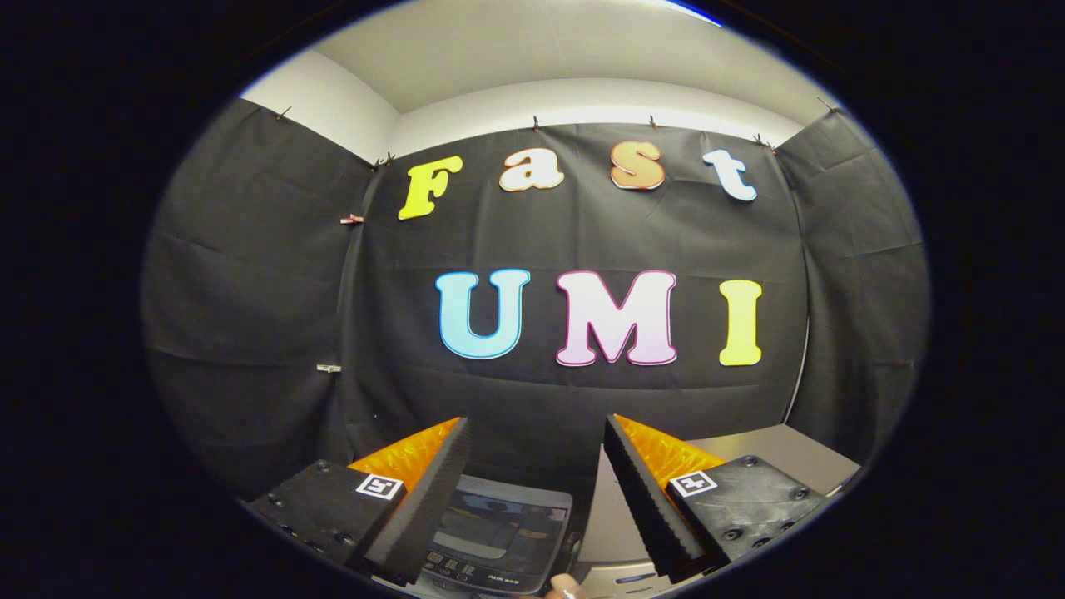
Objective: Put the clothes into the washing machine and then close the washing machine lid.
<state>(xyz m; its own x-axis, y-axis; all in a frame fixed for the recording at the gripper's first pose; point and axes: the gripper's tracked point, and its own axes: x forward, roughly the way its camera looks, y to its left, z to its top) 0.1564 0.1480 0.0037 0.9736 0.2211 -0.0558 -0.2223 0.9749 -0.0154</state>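
Grey washing machine (499,532), lid seemingly down, is sitting below our wide-open, empty gripper (537,491); clothes' whereabouts we're not seeing.

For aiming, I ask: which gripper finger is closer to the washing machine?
The left finger: the washing machine shows right beside it inside the open gripper.

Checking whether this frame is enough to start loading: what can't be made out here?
- Washing machine: partly covered by the open gripper fingers; lid state unclear.
- Clothes: whereabouts not determinable.
- Fingertip below the machine: cut off, owner's hand hidden.
- Grey surface beyond right finger: mostly hidden.
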